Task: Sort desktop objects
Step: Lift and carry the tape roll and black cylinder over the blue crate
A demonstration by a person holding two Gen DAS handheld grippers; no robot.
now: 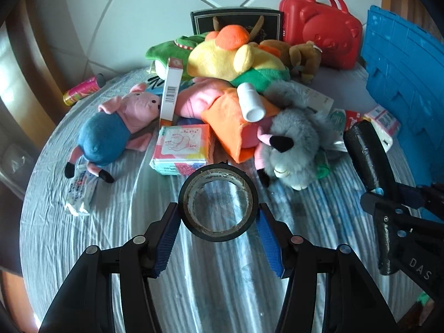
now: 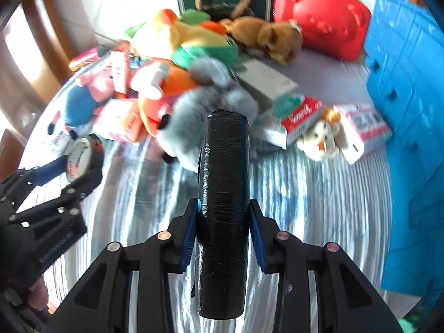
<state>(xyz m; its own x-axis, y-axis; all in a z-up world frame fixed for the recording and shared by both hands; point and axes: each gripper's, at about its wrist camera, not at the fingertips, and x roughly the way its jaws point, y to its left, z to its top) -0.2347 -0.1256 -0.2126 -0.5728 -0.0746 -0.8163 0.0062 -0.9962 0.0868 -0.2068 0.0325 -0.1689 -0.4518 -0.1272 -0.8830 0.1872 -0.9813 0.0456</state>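
1. Left wrist view: the left gripper (image 1: 217, 226) is clamped on a roll of black tape (image 1: 217, 202); its blue pads (image 1: 166, 242) press the roll's two outer sides, and the open core faces the camera.
2. Just beyond the tape lies a pink-and-white tissue pack (image 1: 183, 147) on the striped tablecloth (image 1: 125, 222), and beyond that an upright narrow carton with a barcode (image 1: 170, 91).
3. Ahead and to the left of the fingers lies a pink pig plush in blue (image 1: 111, 130), with a crumpled white packet (image 1: 80, 194) just beside its feet.
4. Ahead and to the right sits a grey koala plush (image 1: 294, 141), touching an orange plush (image 1: 230, 122) on which a white bottle (image 1: 249, 101) rests.
5. Farther ahead are a yellow duck plush (image 1: 230, 55), a red bear-faced case (image 1: 324, 36) and, at far right, a blue plastic crate (image 1: 399, 77).
6. The right gripper (image 1: 380, 191) shows at the right edge, holding a black wrapped roll (image 1: 366, 155).
7. Right wrist view, blurred: the right gripper (image 2: 223, 222) grips the black wrapped roll (image 2: 224, 208) between its pads; the roll stands lengthwise, pointing away from the camera.
8. To the left, the left gripper (image 2: 80, 177) holds the tape (image 2: 83, 158).
9. Ahead and to the right lie a small white plush (image 2: 322, 136) and a red-and-white box (image 2: 302, 119), near the blue crate (image 2: 402, 97).
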